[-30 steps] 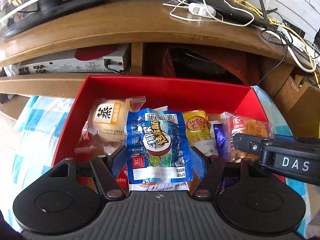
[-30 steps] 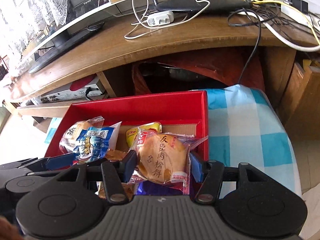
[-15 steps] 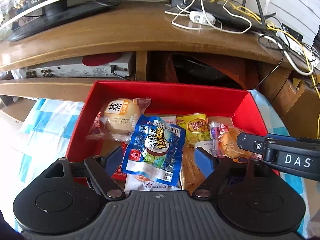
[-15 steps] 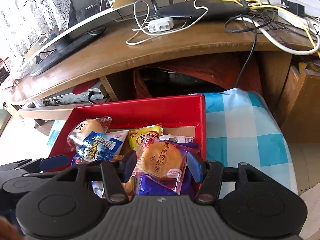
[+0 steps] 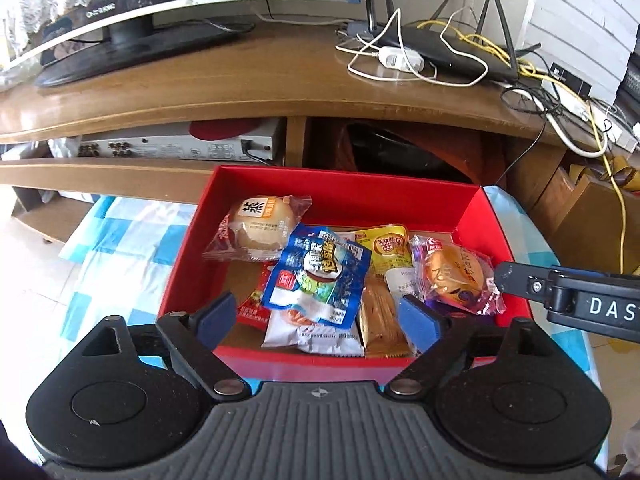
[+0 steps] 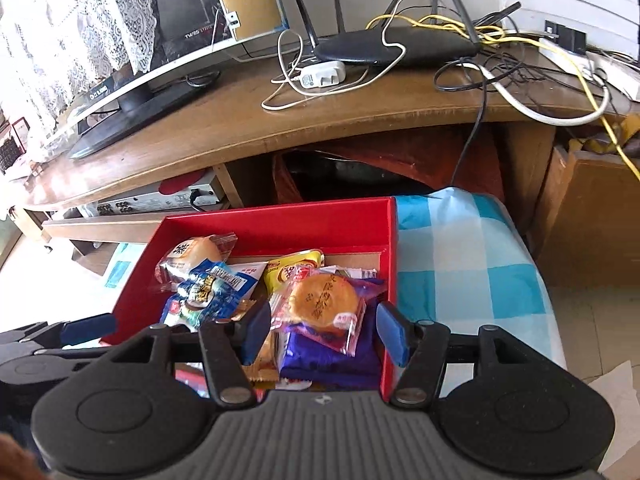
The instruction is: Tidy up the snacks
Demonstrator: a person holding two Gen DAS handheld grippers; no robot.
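Note:
A red box (image 5: 340,178) on a blue checked cloth holds several snack packets. My left gripper (image 5: 319,320) hangs over its near edge, jaws opening, nothing pressed between the pads. The blue sausage packet (image 5: 316,280) lies loose on the pile below it. My right gripper (image 6: 325,332) is over the box's right end (image 6: 392,248), jaws also opening. The round pastry packet (image 6: 324,300) rests on a purple packet (image 6: 332,360) beneath it, free of the pads. A bun packet (image 5: 260,226) and a yellow packet (image 5: 386,246) lie further back.
A wooden TV stand (image 5: 240,88) rises right behind the box, carrying a monitor base (image 5: 132,48), a router (image 6: 396,46) and tangled cables. A silver player (image 5: 176,146) sits on its lower shelf. The checked cloth (image 6: 460,264) extends to the right of the box.
Both grippers opened and pulled back and up from the box. The blue sausage packet and the pastry packet left the pads and now lie in the box.

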